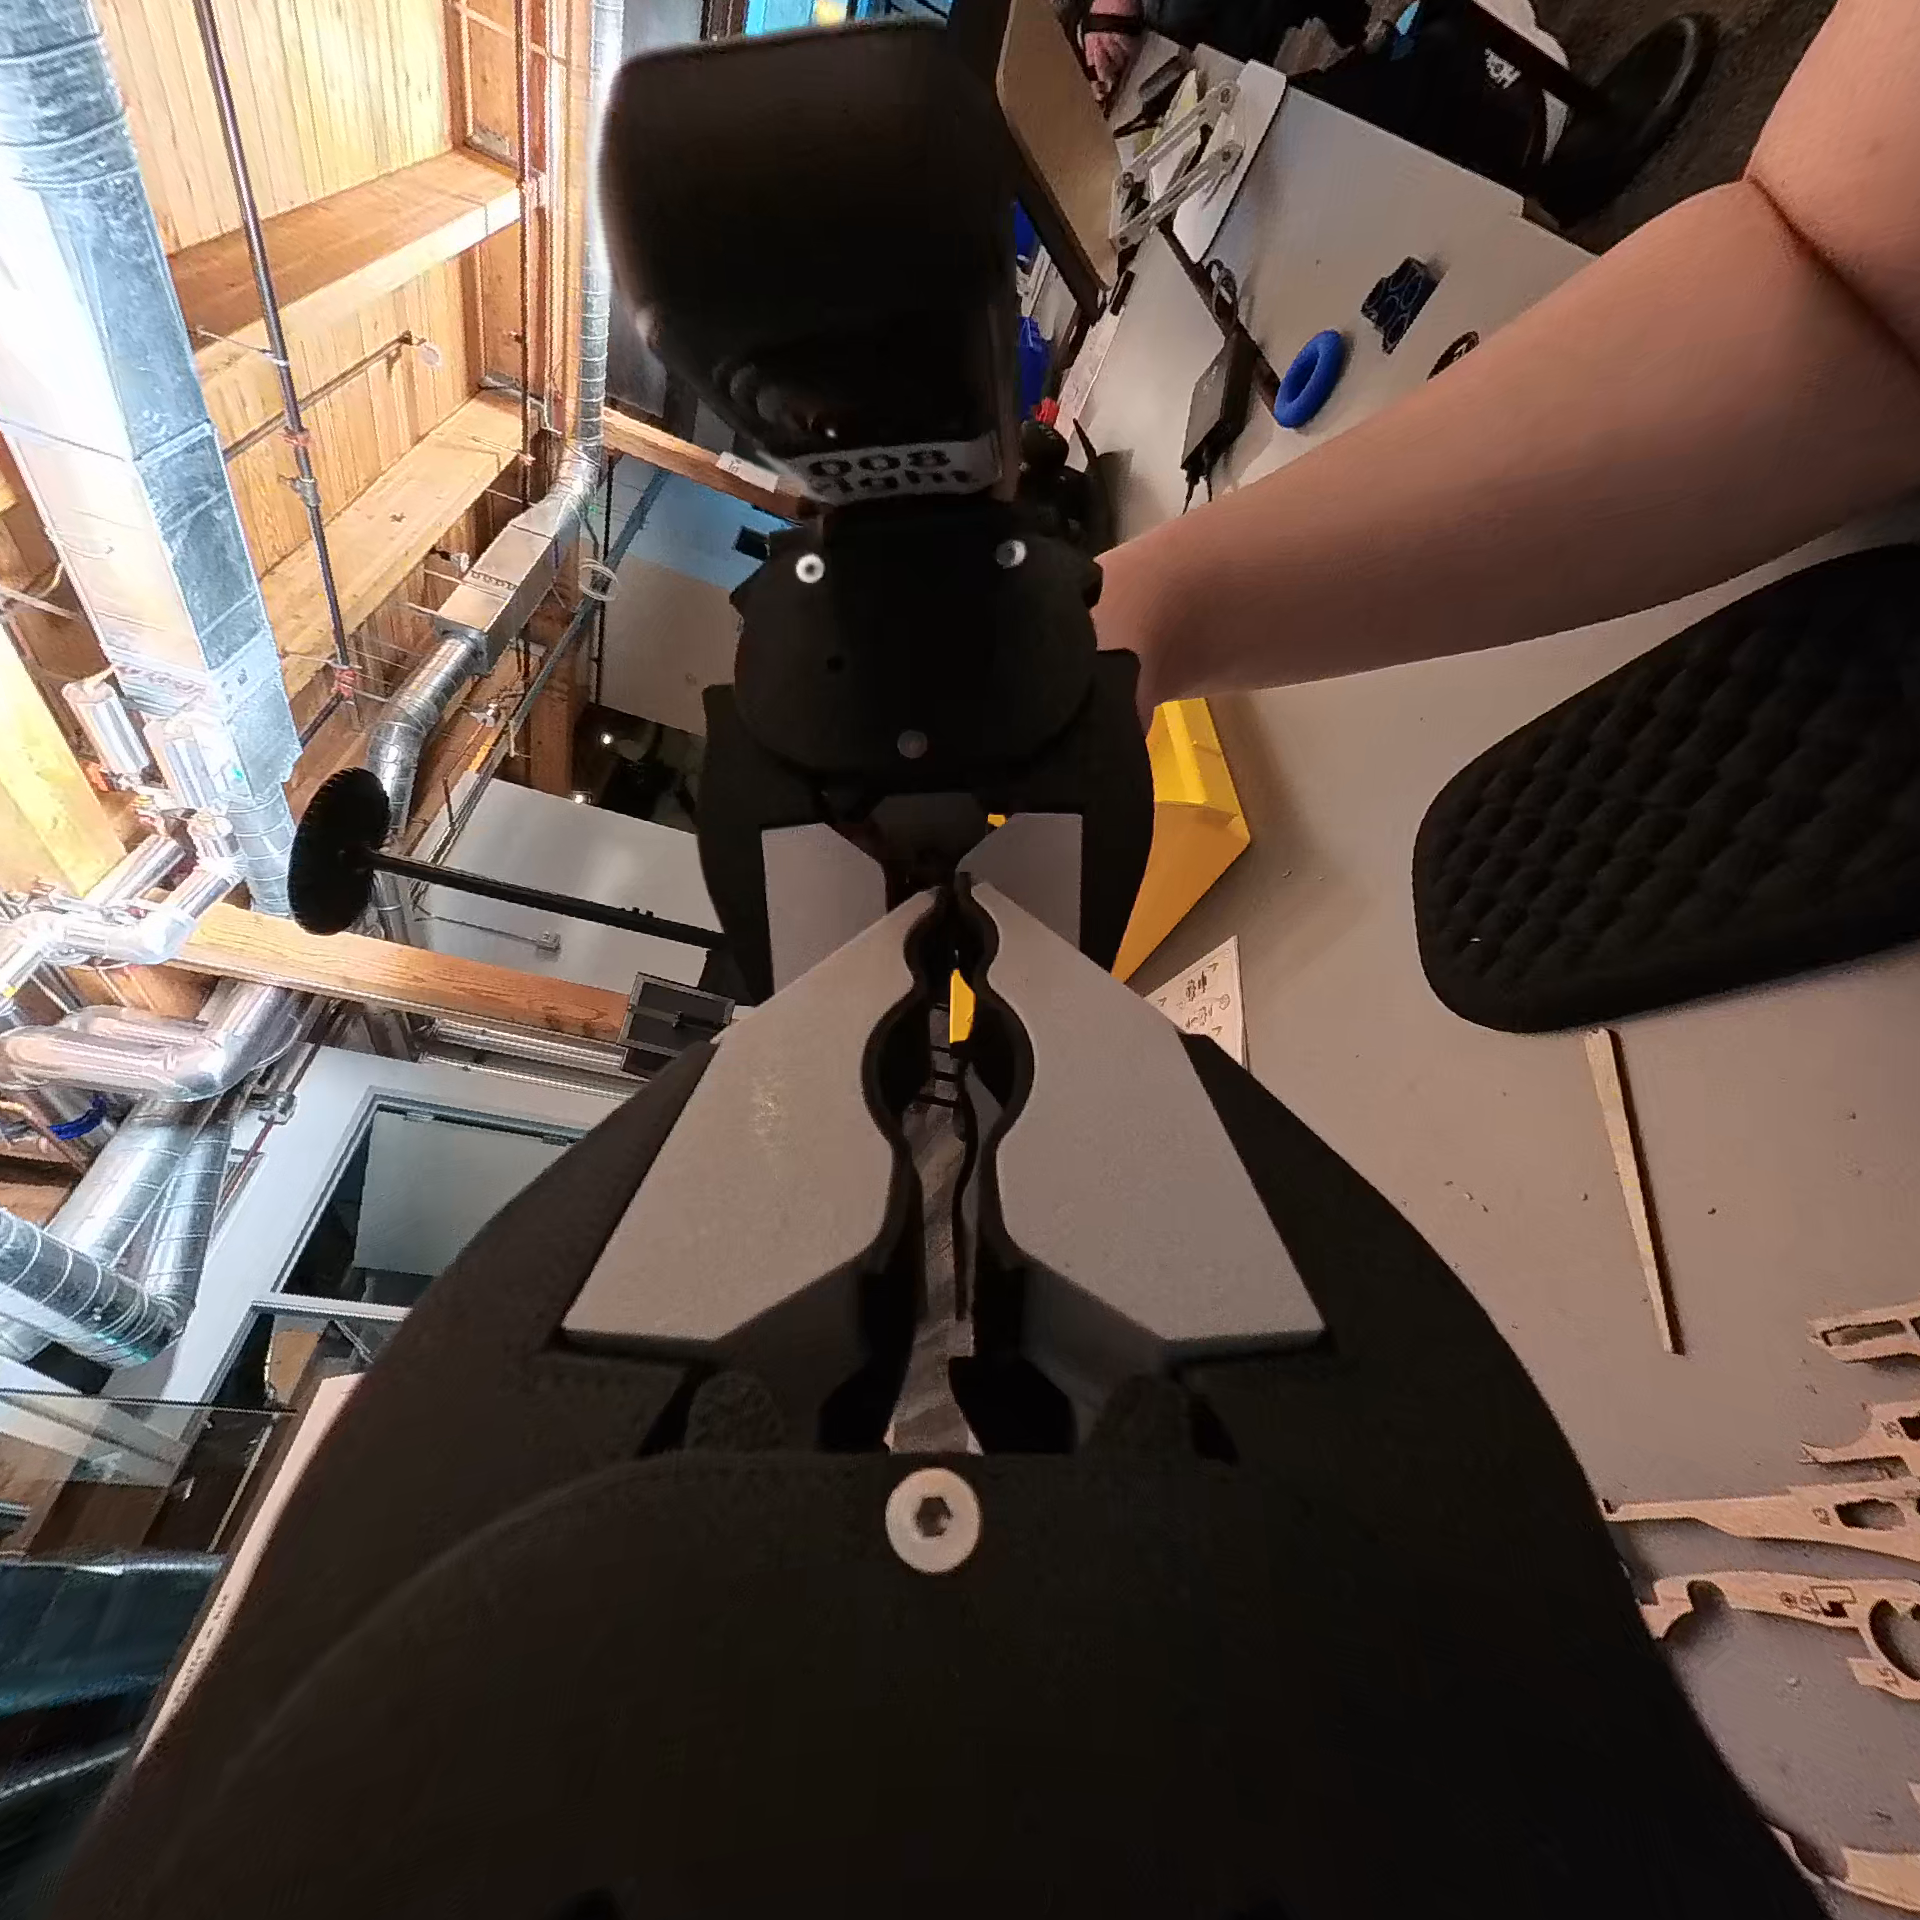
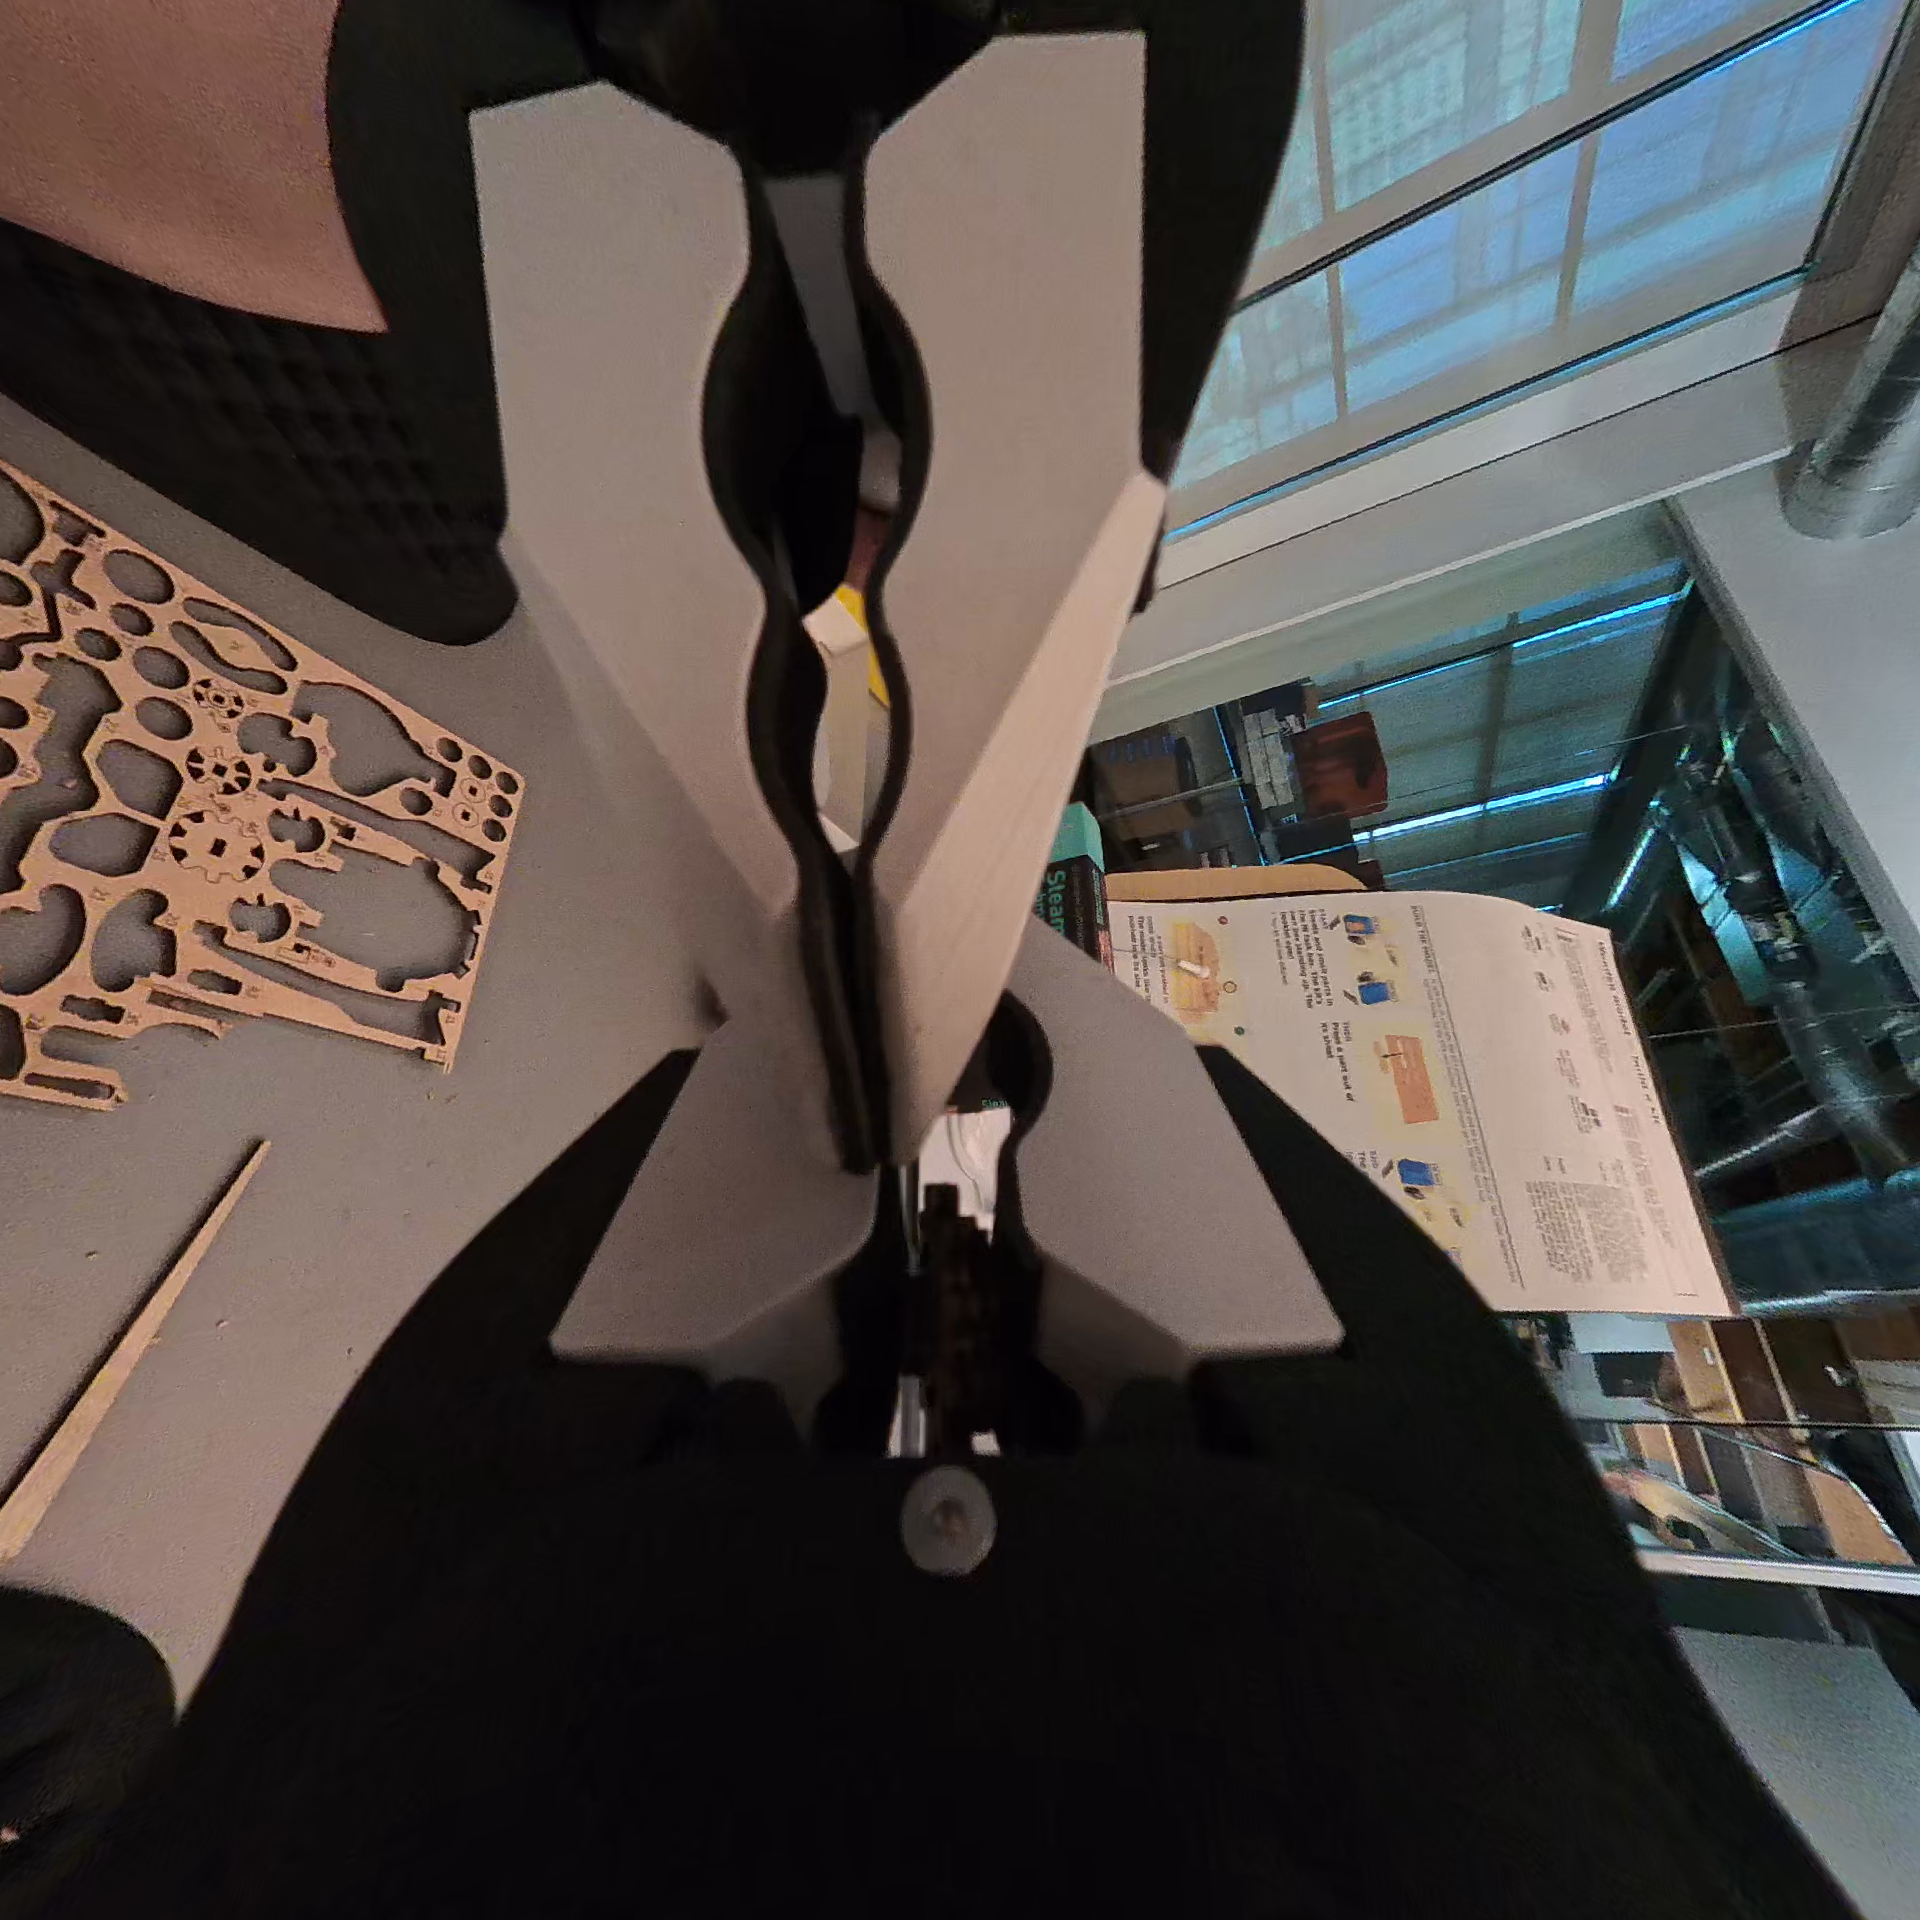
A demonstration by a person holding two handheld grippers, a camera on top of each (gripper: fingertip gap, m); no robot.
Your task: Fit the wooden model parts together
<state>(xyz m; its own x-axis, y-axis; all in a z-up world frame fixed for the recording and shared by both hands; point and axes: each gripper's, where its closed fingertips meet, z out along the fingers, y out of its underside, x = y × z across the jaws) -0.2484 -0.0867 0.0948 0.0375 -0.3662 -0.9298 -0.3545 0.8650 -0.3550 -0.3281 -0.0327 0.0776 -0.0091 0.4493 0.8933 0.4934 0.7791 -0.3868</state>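
— Meeting tip to tip above the grey tabletop (image 2: 343, 1164): left gripper (image 1: 961, 914) and right gripper (image 2: 940, 1174), each pointing at the other.

— Closed?

— Left gripper pressed nearly together, a thin dark sliver seemingly pinched at the tips, too small to name. Right gripper also narrowed to a slit, with a small dark toothed piece (image 2: 951, 1257) between its fingers; cannot tell if truly clamped.

— And the wooden parts?

— Lying flat on the tabletop: punched-out wooden sheet (image 2: 239, 821) left of the grippers, thin wooden strip (image 2: 135, 1340) just beside it, near a black mesh pad (image 1: 1673, 790).
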